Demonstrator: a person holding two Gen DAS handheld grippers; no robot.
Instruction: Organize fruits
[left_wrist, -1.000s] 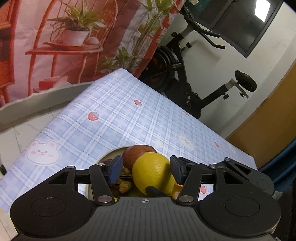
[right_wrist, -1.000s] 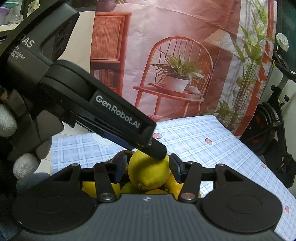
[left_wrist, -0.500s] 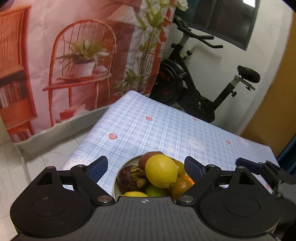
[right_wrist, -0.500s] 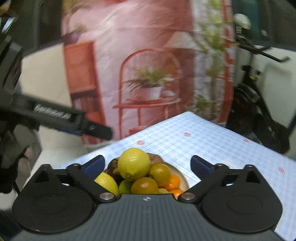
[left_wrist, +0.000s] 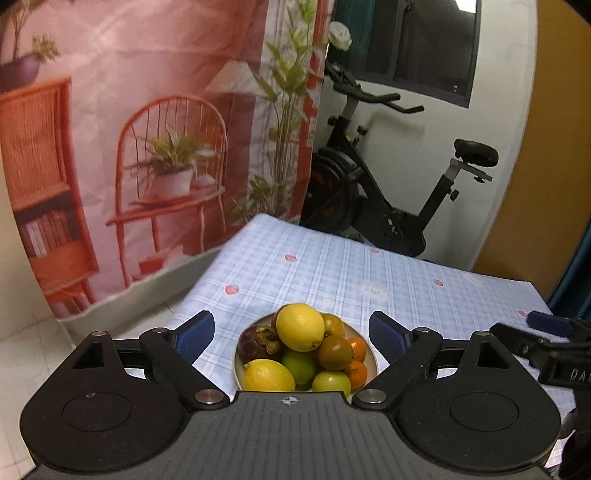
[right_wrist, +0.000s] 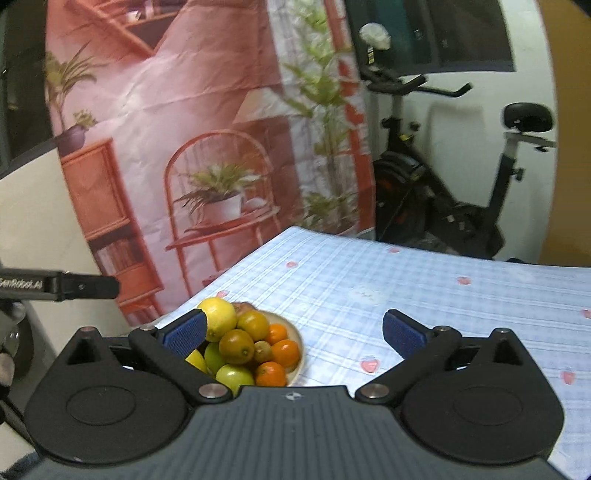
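A pale bowl (left_wrist: 372, 356) piled with fruit sits near the left front corner of the table. A large lemon (left_wrist: 300, 327) lies on top, with a second lemon (left_wrist: 267, 376), a dark mangosteen (left_wrist: 256, 344), green limes and small oranges (left_wrist: 357, 371) around it. My left gripper (left_wrist: 291, 334) is open and empty, raised behind the bowl, which shows between its fingers. My right gripper (right_wrist: 293, 332) is open and empty; the bowl (right_wrist: 298, 345) and its top lemon (right_wrist: 220, 319) lie by its left finger. The other gripper's tip shows in each view's edge.
The table wears a blue checked cloth (left_wrist: 343, 269) with strawberry prints. A pink printed backdrop (left_wrist: 147, 129) hangs behind the left edge. A black exercise bike (left_wrist: 384, 192) stands beyond the far edge. The table's left edge drops to a tiled floor (left_wrist: 22, 350).
Both grippers have opened and pulled back and up from the bowl. The large lemon that sat between the fingers now rests on top of the fruit pile.
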